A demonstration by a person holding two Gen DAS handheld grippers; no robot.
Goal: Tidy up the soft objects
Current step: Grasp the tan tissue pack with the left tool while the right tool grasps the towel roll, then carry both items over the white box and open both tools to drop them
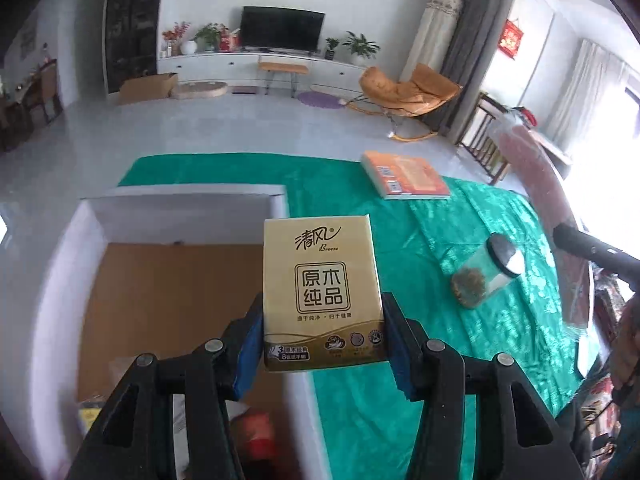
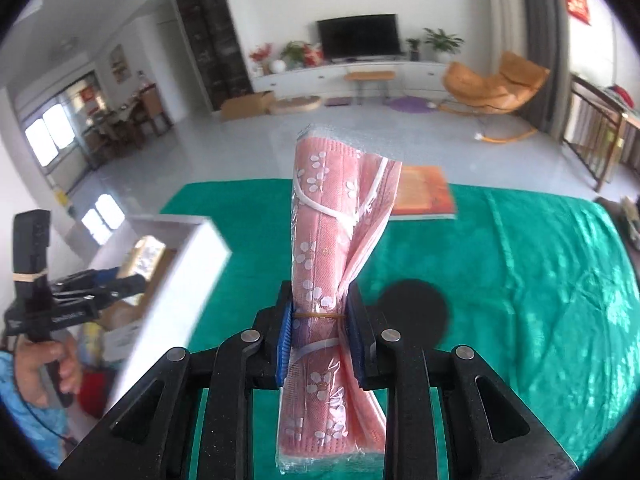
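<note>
Left gripper (image 1: 323,344) clamps tissue pack (image 1: 320,292) over white box (image 1: 180,204); box contents blurred. Right gripper (image 2: 320,340) pinches wrapped pink face masks (image 2: 332,248), partly hiding orange book (image 2: 426,196).

The white box (image 1: 180,208) is open-topped (some items inside), while a jar (image 1: 486,276) and book (image 1: 404,174) occupy the green cloth (image 1: 360,420).

Left gripper (image 1: 323,344): black plastic linkage arms, round silver pivot screws, blue ribbed pads (image 1: 249,354). Right gripper (image 2: 320,342): same build. Lower left of right-wrist view: bare hand (image 2: 48,368), light-blue sleeve (image 2: 28,412), rubber band on black handle.
</note>
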